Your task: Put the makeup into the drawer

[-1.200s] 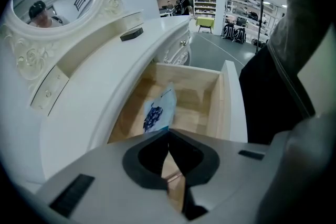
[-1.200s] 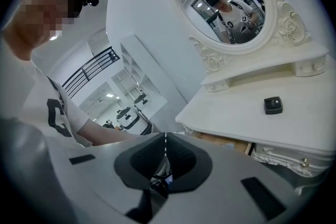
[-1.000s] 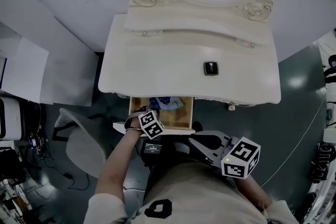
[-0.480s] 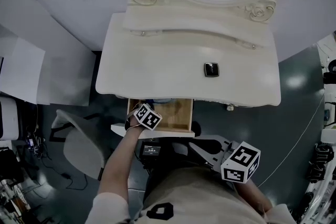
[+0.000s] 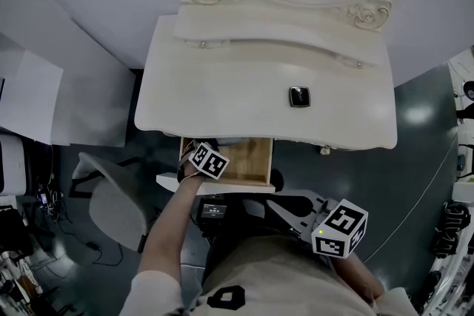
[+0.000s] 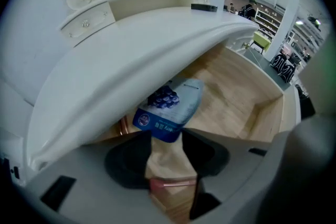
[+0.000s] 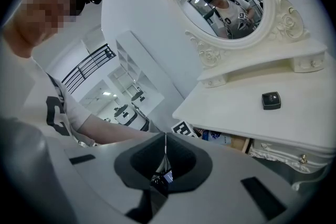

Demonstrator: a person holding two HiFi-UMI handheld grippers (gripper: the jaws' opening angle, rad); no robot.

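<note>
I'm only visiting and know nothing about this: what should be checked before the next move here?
1. Left gripper let go: ok. Its jaws have just been opening and stand apart, not pressing the blue packet.
2. Packet inside the drawer: ok, partly under the tabletop.
3. Packet clear of the jaw tips: cannot tell; its near end shows right at them.
4. Right gripper free: ok, shut on nothing.
5. Black compact put away: not ok, it sits on the tabletop.
</note>
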